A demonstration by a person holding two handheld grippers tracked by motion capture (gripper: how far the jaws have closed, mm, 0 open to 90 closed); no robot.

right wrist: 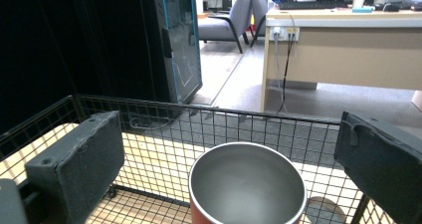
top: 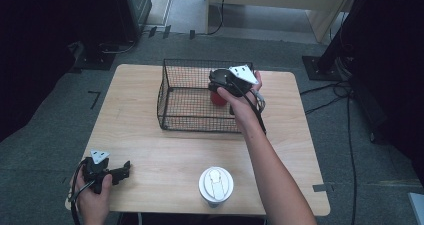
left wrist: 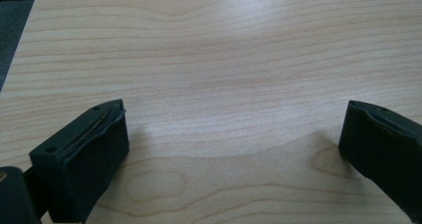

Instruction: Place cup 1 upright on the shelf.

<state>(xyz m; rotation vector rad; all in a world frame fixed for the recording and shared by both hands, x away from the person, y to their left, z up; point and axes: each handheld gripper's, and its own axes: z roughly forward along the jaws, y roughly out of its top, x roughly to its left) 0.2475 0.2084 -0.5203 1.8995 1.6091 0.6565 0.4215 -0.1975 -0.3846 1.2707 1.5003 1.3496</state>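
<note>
No brand, label or writing can be read on anything here. Your right gripper [top: 220, 86] hangs over the right part of the wire basket [top: 170, 92], which stands at the far middle of the table [top: 165, 150]. In the right gripper view its jaws stand wide apart with one red cup [right wrist: 247, 186] between them, open mouth up and steel-grey inside; neither pad touches the rim, so the gripper holds nothing. The cup stands upright inside the basket, near its right wall, and from the high view you see a bit of its red side [top: 217, 98] under the gripper. Your left gripper [top: 120, 172] rests at the near left corner of the table, well apart from the basket, pointing right. In the left gripper view its jaws are also spread wide, with bare wood between them and nothing held. One white lidded cup [top: 216, 184] stands at the near edge of the table, right of middle, between your two arms. By count: one basket, one red cup, one white lidded cup, two grippers.
</note>
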